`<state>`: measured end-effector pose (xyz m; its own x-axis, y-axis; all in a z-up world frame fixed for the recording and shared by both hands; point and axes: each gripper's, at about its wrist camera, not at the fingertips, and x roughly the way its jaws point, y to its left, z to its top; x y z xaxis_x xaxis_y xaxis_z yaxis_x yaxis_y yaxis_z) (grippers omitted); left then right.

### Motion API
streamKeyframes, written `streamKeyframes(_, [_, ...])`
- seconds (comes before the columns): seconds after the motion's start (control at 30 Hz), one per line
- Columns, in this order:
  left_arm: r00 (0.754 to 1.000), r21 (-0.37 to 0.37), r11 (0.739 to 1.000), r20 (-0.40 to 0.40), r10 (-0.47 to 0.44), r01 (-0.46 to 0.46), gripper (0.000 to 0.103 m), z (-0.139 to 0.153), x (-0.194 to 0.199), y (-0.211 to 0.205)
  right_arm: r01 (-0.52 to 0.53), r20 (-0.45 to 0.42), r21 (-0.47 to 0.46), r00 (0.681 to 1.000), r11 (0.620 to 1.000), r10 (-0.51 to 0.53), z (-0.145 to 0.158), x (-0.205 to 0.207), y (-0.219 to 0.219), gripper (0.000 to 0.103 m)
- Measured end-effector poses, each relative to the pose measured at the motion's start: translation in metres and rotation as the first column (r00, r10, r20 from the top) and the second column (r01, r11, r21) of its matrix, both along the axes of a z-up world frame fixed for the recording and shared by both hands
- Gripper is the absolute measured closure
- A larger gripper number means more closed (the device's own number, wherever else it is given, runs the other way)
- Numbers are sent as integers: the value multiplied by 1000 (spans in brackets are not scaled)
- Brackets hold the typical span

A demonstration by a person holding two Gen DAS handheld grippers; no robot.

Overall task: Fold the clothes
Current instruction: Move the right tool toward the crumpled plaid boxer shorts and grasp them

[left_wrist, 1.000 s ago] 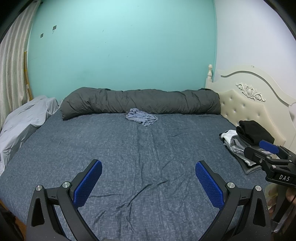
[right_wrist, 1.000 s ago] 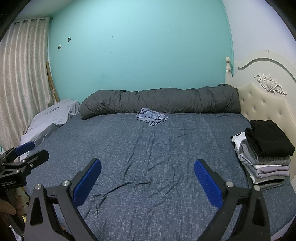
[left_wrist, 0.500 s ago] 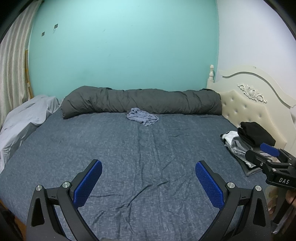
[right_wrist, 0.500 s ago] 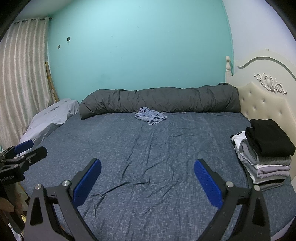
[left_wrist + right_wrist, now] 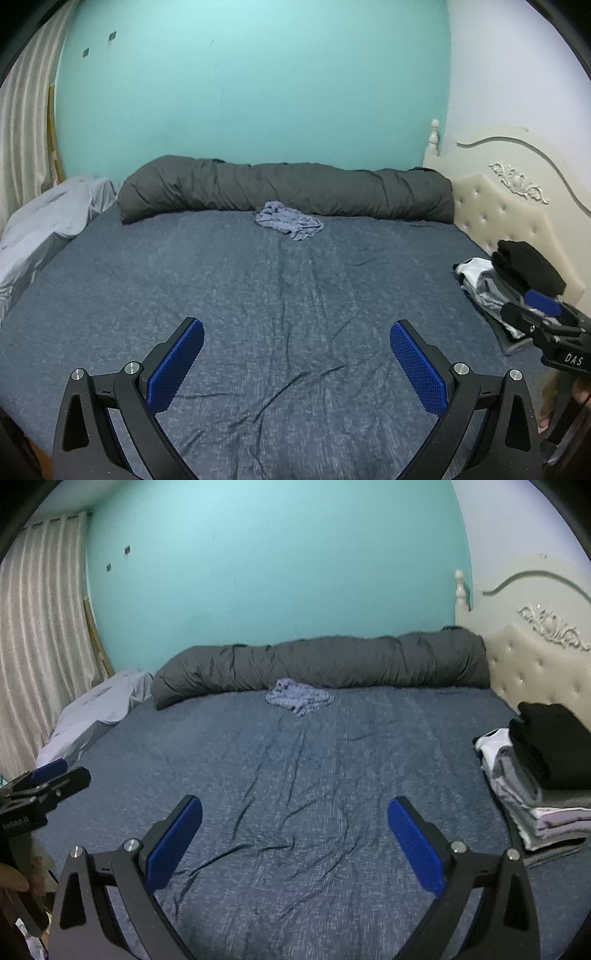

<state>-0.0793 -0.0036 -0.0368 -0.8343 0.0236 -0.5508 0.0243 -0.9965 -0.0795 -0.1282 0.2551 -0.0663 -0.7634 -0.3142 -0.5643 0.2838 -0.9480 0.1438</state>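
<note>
Left gripper (image 5: pixel 296 343) was spread wide with nothing between its blue pads (image 5: pixel 173 369); right gripper (image 5: pixel 294 821) likewise wide apart and empty. Both hovered over the near part of the blue-grey bedsheet (image 5: pixel 288 295).

Judged step: reach for the next garment. To do it well, both grippers should travel across the bed together, come in low, and pinch separate edges of the cloth rather than its bunched middle, avoiding the sheet beneath.

Crumpled light-blue garment (image 5: pixel 289 222) lay far across the bed, just in front of the rolled grey duvet (image 5: pixel 288 192), bunched, unfolded; its type could not be told. Stack of folded clothes (image 5: pixel 543 771) sat by the headboard (image 5: pixel 535 679).
</note>
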Motion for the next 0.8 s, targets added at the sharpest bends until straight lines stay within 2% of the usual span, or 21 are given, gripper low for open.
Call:
streamKeyframes(0.23, [998,30,999,43,43,-44,0,-37,-68,-22,-34,41,-10,999,999,35,-43,-79,-12,2])
streamKeyframes(0.53, [993,72,994,94,77,-84,0,-100,-192,-54,-98,81,-22,992,995,99,-105,-209,-31,2])
streamKeyframes(0.67, [986,108,987,131,101,-115,0,-121,-244,-72,-91,117,-47,988,995,96,-124,-260,-37,2])
streamKeyframes(0.8, [980,138,982,167,106,-130,0,-133,-282,-84,-96,150,-45,983,994,102,-133,-292,-46,3])
